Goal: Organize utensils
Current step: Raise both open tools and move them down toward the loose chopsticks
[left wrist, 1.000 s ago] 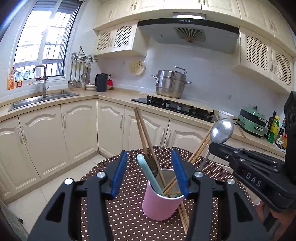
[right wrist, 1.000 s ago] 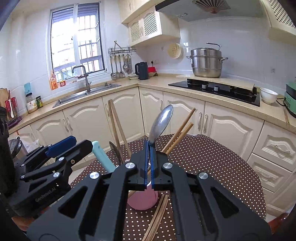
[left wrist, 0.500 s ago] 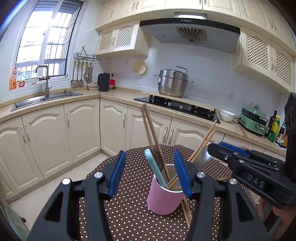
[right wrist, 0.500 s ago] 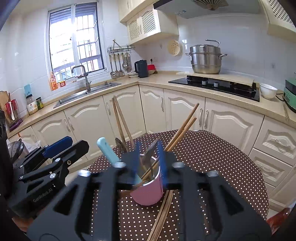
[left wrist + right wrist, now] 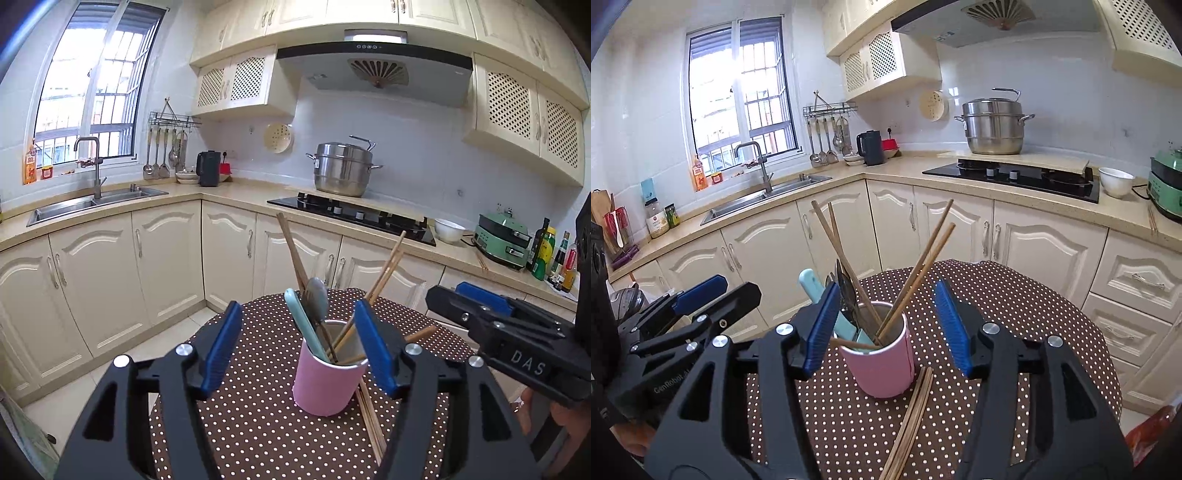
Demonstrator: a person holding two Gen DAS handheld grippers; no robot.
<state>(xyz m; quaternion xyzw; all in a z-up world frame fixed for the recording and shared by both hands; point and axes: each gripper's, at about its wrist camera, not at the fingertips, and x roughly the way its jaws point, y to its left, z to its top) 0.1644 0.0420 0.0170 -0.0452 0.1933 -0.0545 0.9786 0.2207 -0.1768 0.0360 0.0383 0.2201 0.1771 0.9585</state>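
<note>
Left view: left gripper (image 5: 297, 350) fingers just been spreading, released, nothing gripped; pink cup (image 5: 325, 384) with spoon (image 5: 317, 299) and chopsticks (image 5: 384, 269) stands ahead between my pads, untouched.
Right view: right gripper (image 5: 886, 328) likewise just widened, empty; cup between pads, loose chopsticks (image 5: 912, 410) flat on dotted table (image 5: 1015, 295) beside cup.

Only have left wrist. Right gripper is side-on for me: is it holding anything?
Observer: No, the right gripper is open. Its jaws have just been opening and the blue pads touch nothing. The pink cylindrical cup stands ahead between them.
Operator: My own finger half hides the loose wooden chopsticks. How do they lie?
Observer: Flat, in one bundle on the brown polka-dot tablecloth, running from beside the cup's base toward the camera.
</note>
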